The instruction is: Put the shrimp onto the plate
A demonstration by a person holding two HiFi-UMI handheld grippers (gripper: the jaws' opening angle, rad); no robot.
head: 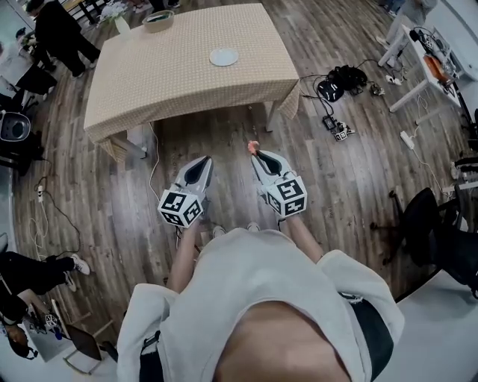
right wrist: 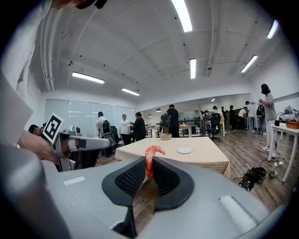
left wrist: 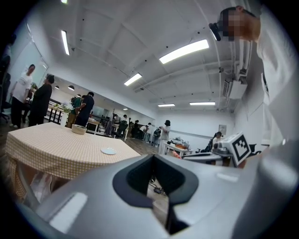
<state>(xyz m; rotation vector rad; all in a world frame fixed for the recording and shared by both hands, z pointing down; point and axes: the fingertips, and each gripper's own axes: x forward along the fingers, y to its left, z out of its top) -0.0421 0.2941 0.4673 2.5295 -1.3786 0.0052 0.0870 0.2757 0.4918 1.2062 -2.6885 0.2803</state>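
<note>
1. Right gripper (right wrist: 148,176) pinches the orange shrimp (right wrist: 149,161) upright between its pads, the curled end poking above the tips.
2. It hangs over the wood floor (head: 224,149), short of the table (head: 164,74).
3. A white plate (head: 223,57) sits on the checked cloth, with a bowl (head: 157,21) beyond it.
4. Left gripper (left wrist: 156,182) is alongside, its jaws pressed together with nothing between them.

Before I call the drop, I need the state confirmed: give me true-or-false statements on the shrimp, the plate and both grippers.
1. The right gripper holds the shrimp. True.
2. The plate already has a shrimp on it. False: it looks bare.
3. The left gripper holds nothing. True.
4. Both grippers are above the table. False: they are short of it, over the floor.
</note>
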